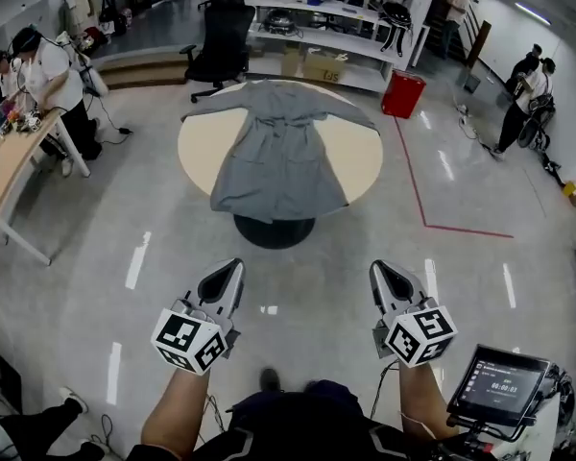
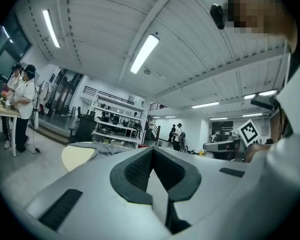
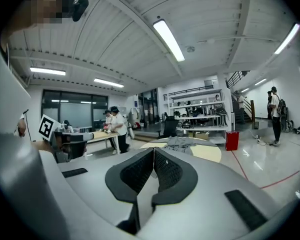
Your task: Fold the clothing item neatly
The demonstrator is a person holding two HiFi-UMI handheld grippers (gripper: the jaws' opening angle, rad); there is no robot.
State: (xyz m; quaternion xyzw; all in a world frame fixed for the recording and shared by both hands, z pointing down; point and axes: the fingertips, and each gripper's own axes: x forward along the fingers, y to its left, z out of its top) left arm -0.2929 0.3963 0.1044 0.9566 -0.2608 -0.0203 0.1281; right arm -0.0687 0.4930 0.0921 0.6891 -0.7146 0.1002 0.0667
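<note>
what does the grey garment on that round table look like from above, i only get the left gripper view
observer: the grey garment lies spread flat on the round table, with its sleeves out to both sides and its hem at the near edge.
operator: is the right gripper carrying anything
observer: no, the right gripper has its jaws shut together with nothing between them.
operator: are we at the table
observer: not yet. In the head view the left gripper and the right gripper both hang over bare floor, short of the table.
</note>
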